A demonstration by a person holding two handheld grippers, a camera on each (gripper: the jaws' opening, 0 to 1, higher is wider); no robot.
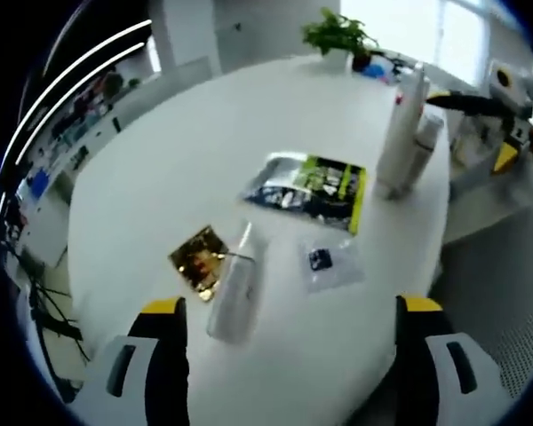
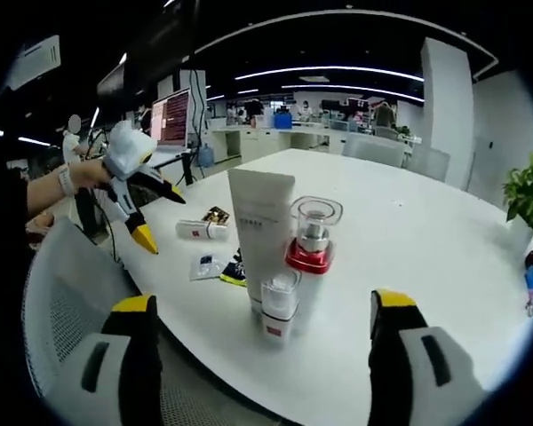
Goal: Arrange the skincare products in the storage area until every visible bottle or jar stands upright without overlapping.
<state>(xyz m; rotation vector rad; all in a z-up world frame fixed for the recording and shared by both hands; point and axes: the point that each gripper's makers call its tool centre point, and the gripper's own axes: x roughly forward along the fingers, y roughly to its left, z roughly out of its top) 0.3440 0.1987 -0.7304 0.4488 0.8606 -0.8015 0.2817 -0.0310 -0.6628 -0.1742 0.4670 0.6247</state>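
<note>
Left gripper view looks down on a white tube (image 1: 234,293) lying flat on the table (image 1: 160,177), the left gripper (image 1: 293,311) released above it, apparently to stand it up. Upright bottles (image 2: 280,257) cluster between the right gripper (image 2: 262,311)'s spread, empty fingers.

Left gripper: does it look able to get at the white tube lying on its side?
Probably yes. The left gripper is open, and the lying white tube sits just ahead of its jaws on bare table. Only the gold sachet lies beside it.
</note>
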